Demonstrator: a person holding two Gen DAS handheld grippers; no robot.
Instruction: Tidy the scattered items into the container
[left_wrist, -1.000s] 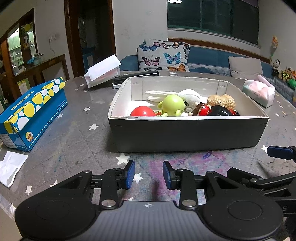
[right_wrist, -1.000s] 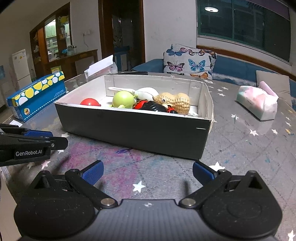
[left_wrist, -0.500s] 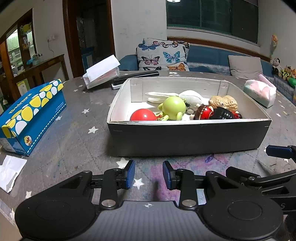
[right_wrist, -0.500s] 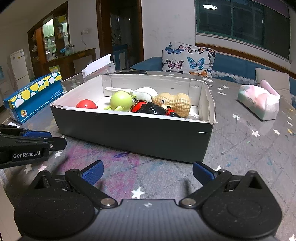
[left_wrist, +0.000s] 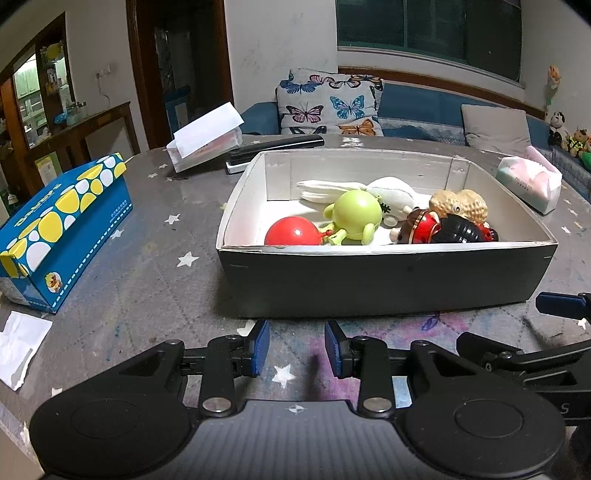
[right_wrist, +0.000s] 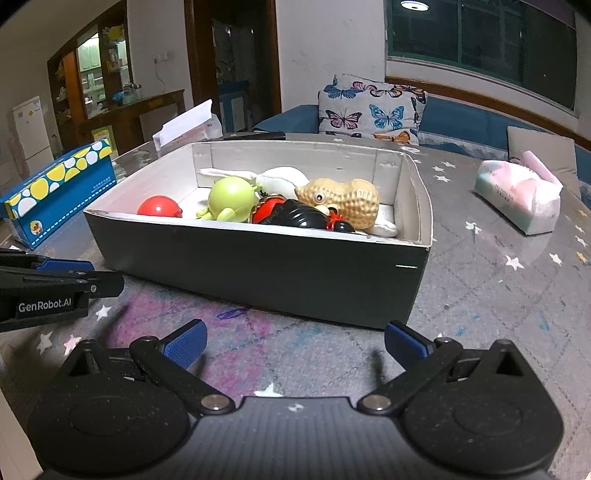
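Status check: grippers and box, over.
Left gripper and right gripper open, empty, short of the box. Toys all inside: red ball, peanut toy. Nothing in the way.

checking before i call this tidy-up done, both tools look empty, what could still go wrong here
1. The peanut toy and black toy sit piled about level with the box rim, so a knock could tip one out.
2. The left tool and right tool, both open, hover close to the box's near wall; a forward move might shove it.
3. The paper scrap lies at the table edge and may slip off.
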